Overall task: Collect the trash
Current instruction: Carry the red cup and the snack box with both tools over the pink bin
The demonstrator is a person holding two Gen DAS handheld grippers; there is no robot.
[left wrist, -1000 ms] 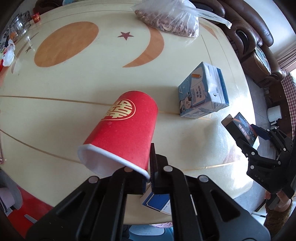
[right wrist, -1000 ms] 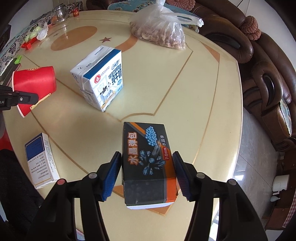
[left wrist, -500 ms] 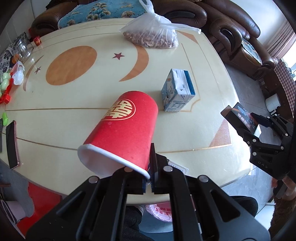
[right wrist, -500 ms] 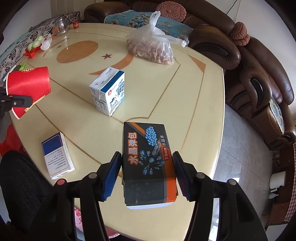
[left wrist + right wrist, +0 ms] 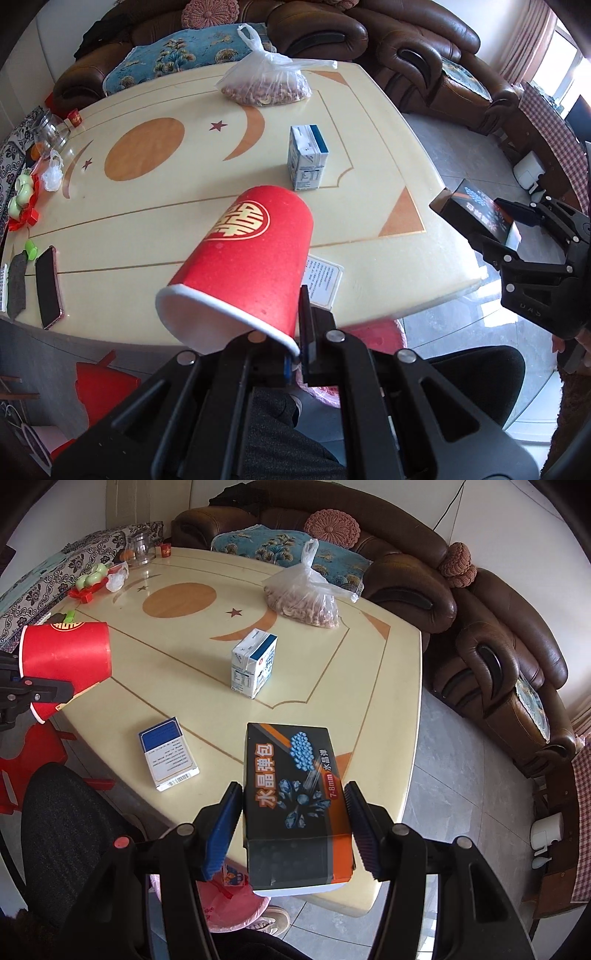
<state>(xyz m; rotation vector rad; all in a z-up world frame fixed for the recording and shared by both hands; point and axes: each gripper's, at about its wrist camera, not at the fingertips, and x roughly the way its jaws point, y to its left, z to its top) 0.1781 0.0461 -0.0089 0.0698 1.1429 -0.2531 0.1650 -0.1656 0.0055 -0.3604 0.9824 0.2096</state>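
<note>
My left gripper (image 5: 295,347) is shut on the rim of a red paper cup (image 5: 251,266) with a gold emblem, held tilted above the table's near edge; the cup also shows in the right wrist view (image 5: 64,659). My right gripper (image 5: 293,819) is shut on a black and orange box (image 5: 295,797), held above the table's front edge; the box also shows in the left wrist view (image 5: 476,208). A blue and white milk carton (image 5: 255,668) stands mid-table. A blue and white flat box (image 5: 168,757) lies near the front edge. A pink trash bin (image 5: 229,904) sits below the table.
The cream table (image 5: 314,635) carries a plastic bag of nuts (image 5: 304,598), a glass jar (image 5: 140,550), green and red items (image 5: 90,581) and a phone (image 5: 48,286). Brown sofas (image 5: 491,653) surround it. Red stools (image 5: 99,384) stand by the table.
Both grippers have pulled back and up from the table with their loads. The table now looks farther away, and the pink bin has come into view below.
</note>
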